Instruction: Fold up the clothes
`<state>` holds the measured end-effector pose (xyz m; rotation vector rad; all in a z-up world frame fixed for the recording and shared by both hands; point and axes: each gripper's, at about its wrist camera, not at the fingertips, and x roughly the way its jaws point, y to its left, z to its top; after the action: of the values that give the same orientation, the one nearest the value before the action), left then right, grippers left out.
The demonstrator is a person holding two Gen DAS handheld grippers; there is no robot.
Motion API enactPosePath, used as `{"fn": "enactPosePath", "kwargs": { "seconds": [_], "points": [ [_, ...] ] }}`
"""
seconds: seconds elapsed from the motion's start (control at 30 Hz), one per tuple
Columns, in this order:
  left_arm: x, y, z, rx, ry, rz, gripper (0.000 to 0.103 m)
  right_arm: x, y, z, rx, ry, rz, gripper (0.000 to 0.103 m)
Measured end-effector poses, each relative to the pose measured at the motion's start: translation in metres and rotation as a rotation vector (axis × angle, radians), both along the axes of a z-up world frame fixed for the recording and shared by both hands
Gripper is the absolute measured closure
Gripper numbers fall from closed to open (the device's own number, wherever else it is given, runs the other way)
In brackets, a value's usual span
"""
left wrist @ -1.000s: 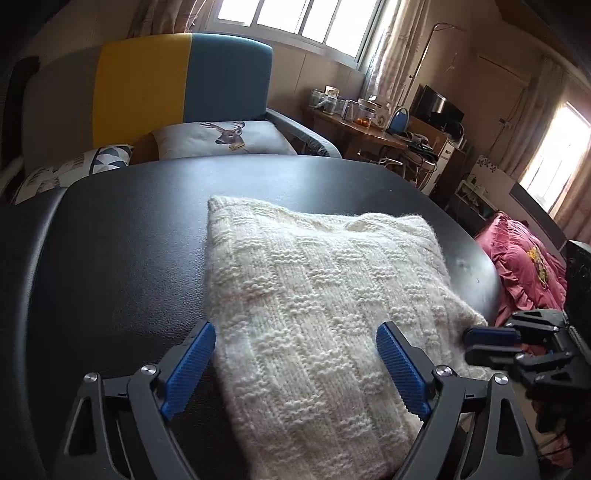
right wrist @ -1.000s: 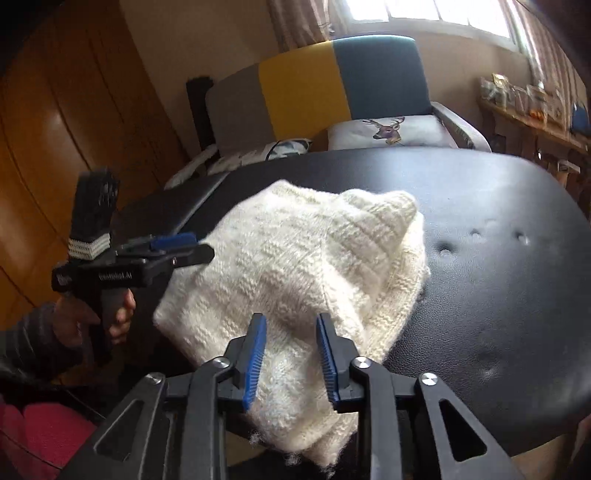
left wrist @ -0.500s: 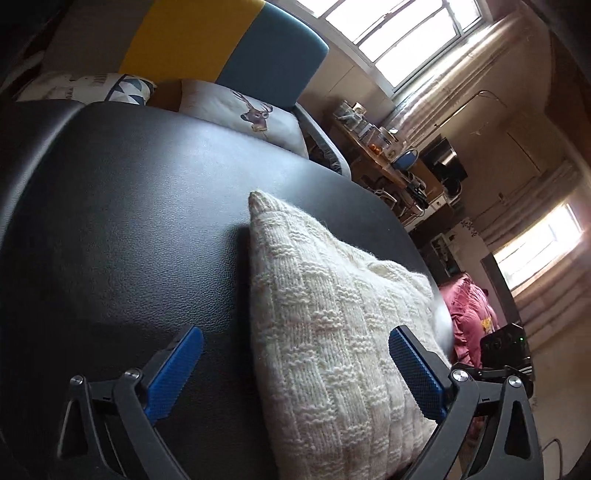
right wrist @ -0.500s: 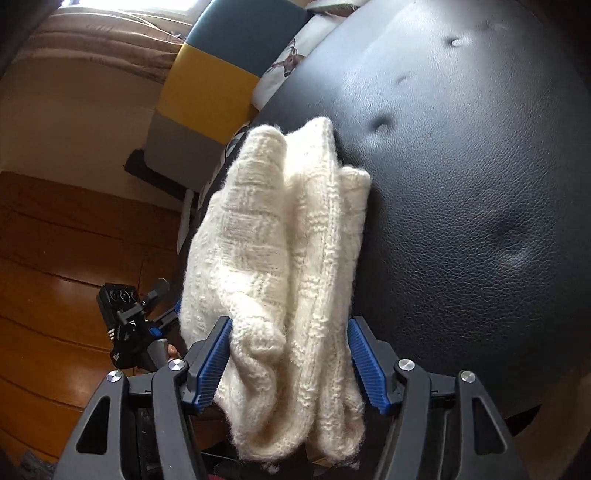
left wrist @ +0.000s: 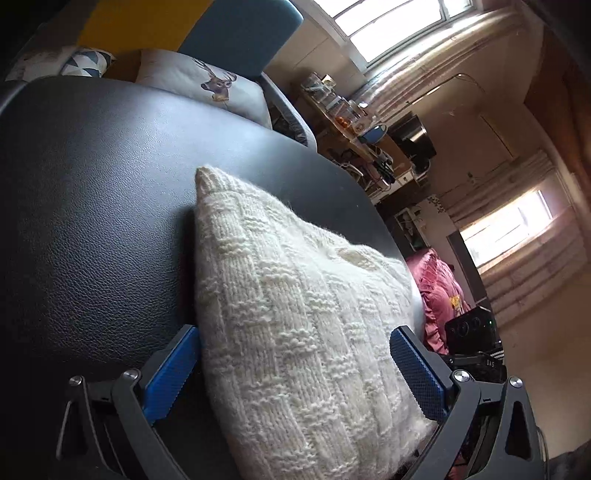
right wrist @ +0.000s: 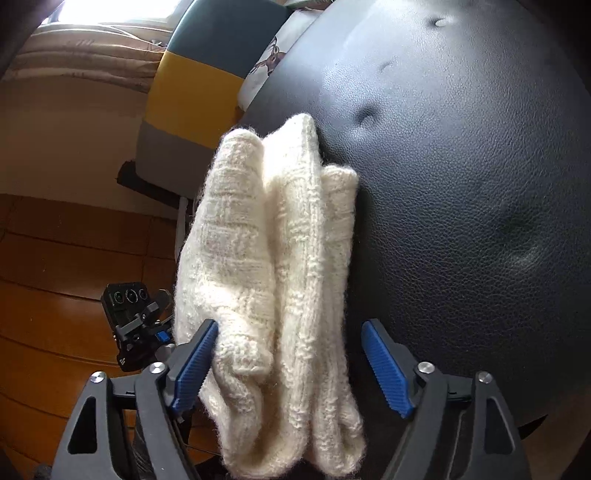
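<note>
Cream knit sweater (left wrist: pixel 295 332) folded in thick layers near the black leather surface (left wrist: pixel 92 221) edge | left gripper (left wrist: pixel 295 373) and right gripper (right wrist: pixel 291 369) fingers spread wide around it, clamping nothing | risk: bulky layers spring open; shallow pinch catches only the top layer; bundle slides off the edge.

Black leather surface (left wrist: pixel 92 221): fills the left and centre of the left wrist view; in the right wrist view it covers the right half, with tufted dimples.
Chair back (left wrist: pixel 207 29): top left of the left wrist view, yellow and teal panels; upper left of centre in the right wrist view, with a grey panel too.
Deer cushion (left wrist: pixel 207 83): just below the chair back.
Patterned cushion (left wrist: pixel 74 62): far upper left.
Cluttered desk (left wrist: pixel 351 122): upper centre right.
Windows (left wrist: pixel 399 22): top; another at right.
Pink bedding (left wrist: pixel 439 291): right of centre.
Wooden panelling (right wrist: pixel 55 258): left side.
</note>
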<state>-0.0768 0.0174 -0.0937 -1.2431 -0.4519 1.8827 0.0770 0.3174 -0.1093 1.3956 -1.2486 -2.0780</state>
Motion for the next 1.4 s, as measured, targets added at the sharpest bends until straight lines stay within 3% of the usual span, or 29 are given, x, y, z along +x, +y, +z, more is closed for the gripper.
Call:
{"fn": "enactPosePath", "kwargs": {
  "seconds": [0.17,0.3,0.43,0.5,0.6,0.63,0.67,0.8,0.9,1.0,1.03,1.13,1.27,1.4],
  "points": [
    [0.006,0.008,-0.010,-0.015,-0.025,-0.036,0.000,-0.010,-0.022,0.002,0.009,0.008,0.059,0.016],
    [0.006,0.010,-0.009,-0.024,-0.037,-0.022,0.000,-0.020,-0.041,0.008,0.089,0.016,0.101,0.011],
    [0.008,0.023,-0.004,-0.125,-0.021,-0.081,0.001,-0.009,-0.043,0.008,0.089,0.071,0.094,0.013],
    [0.011,0.028,-0.003,-0.167,-0.012,-0.095,0.001,-0.003,-0.053,0.012,0.162,0.113,0.140,0.013],
    [0.015,0.030,-0.002,-0.184,-0.006,-0.070,0.001,0.002,-0.065,0.019,0.304,0.115,0.154,0.039],
    [0.016,0.031,-0.002,-0.190,-0.004,-0.061,0.005,0.003,-0.066,0.019,0.302,0.120,0.151,0.047],
    [0.019,0.031,-0.002,-0.193,0.001,-0.053,0.016,0.005,-0.067,0.018,0.298,0.128,0.149,0.048],
    [0.031,0.028,0.004,-0.171,0.047,-0.031,0.037,0.011,-0.072,0.017,0.289,0.174,0.159,0.040],
    [0.031,0.025,0.002,-0.159,0.056,-0.022,0.038,0.013,-0.077,0.018,0.266,0.188,0.147,0.026],
    [0.033,0.023,0.002,-0.153,0.072,-0.011,0.037,0.016,-0.086,0.021,0.302,0.203,0.159,0.023],
    [0.035,0.025,0.004,-0.153,0.089,-0.010,0.037,0.014,-0.087,0.022,0.314,0.195,0.166,0.027],
    [0.041,0.030,0.011,-0.152,0.139,-0.009,0.039,0.022,-0.092,0.031,0.401,0.199,0.137,0.053],
    [0.050,0.036,0.019,-0.150,0.207,-0.007,0.049,0.036,-0.097,0.044,0.507,0.240,0.111,0.061],
    [0.054,0.053,0.030,-0.135,0.264,-0.032,0.050,0.049,-0.079,0.055,0.554,0.272,0.082,0.064]
  ]
}}
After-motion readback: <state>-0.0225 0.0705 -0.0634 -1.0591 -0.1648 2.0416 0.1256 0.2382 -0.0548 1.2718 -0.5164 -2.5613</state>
